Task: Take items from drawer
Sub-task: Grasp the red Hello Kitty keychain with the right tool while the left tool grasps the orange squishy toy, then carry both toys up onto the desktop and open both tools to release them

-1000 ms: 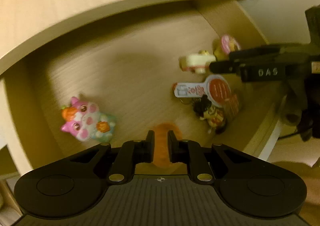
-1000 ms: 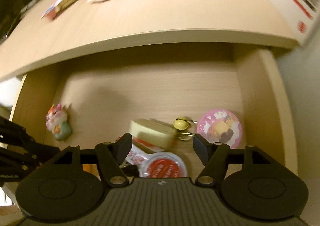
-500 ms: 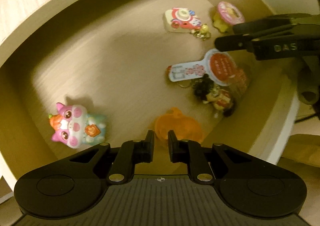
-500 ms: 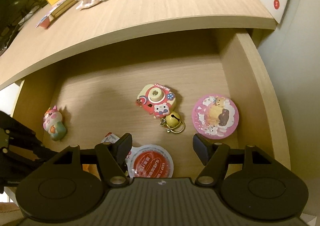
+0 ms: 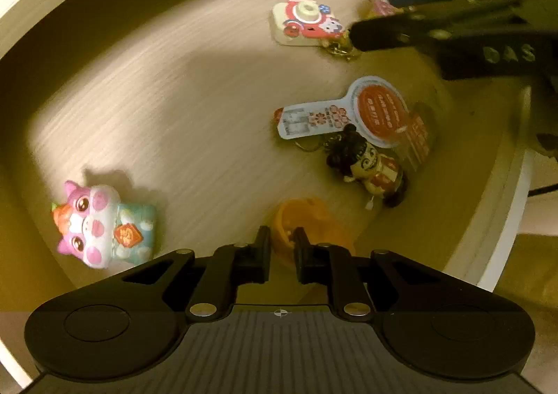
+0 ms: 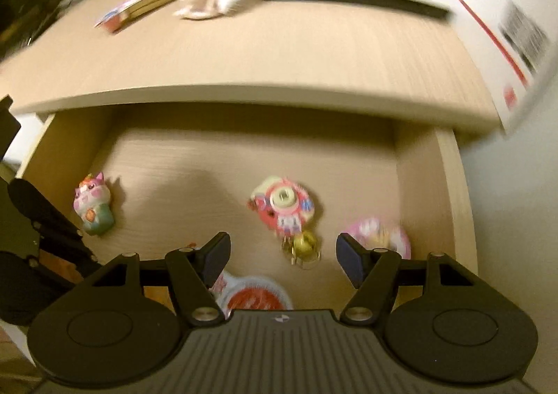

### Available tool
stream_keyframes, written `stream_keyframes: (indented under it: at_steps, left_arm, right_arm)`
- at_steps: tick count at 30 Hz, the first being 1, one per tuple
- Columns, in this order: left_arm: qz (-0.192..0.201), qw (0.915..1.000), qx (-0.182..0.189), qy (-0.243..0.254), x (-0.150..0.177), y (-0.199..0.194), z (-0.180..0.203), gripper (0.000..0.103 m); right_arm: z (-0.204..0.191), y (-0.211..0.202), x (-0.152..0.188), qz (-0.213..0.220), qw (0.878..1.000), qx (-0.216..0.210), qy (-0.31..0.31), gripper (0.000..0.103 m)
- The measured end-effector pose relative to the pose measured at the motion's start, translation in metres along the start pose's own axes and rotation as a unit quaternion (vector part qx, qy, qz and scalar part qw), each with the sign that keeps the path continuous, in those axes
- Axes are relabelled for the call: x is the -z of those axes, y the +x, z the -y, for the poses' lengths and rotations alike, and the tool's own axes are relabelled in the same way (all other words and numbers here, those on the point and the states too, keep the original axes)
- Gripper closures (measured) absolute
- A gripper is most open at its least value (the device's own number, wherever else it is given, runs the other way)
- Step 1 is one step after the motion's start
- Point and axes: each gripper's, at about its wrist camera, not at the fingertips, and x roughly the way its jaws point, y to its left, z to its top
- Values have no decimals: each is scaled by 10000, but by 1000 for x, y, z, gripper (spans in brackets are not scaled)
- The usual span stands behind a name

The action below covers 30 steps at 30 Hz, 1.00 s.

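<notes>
Left wrist view looks steeply down into the open drawer, where the left gripper hangs over an orange toy near the front edge; its fingers stand a narrow gap apart, not pressing on anything. The step in hand seems to be lining up for a first pick. Next, they likely must spread wider to straddle the toy. The right gripper holds its fingers released and empty above a camera-shaped charm and its gold bell.
</notes>
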Motion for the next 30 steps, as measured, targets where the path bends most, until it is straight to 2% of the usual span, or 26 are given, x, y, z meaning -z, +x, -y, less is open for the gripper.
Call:
stream_keyframes:
  at_steps: [3,8,13,14,15,17,24,27,30]
  left_arm:
    - [85,9999,14,-83,2,0,-1,87]
    - [188,9994,-21,-281,9,-2,-7,87]
    - [361,9985,-84,-395,18,-9,-11,87]
    - [397,9983,-68,-411,19,-11,-11,87]
    - [422,9982,-66,-411,21,-11,-11,87]
    - [473,9980,-68,-403,22,-13,-11,87]
    - [812,9947,-66,-625,29,-30,-4,87]
    - [1201,9891,38,-850,37,-53,-4,87]
    - [1708,9799,91,-1025,46,-93,-6,87]
  right_arm:
    - [-8,16,-19,-144,9996,-20,-238,30]
    - [-29,57,-44,-607,9919,399,-1045,26]
    - [-21,82,-48,-999,9915,226,-807,26]
    - [-19,82,-47,-1018,9921,187,-715,32]
    - [-17,80,-45,-1018,9926,167,-647,46]
    - [-15,76,-41,-1041,9928,118,-585,56]
    - [-23,32,-17,-768,9949,20,-655,57]
    - [-20,2,-10,-520,9976,-145,-434,57]
    - [-19,-29,-14,-212,9990,-278,-270,57]
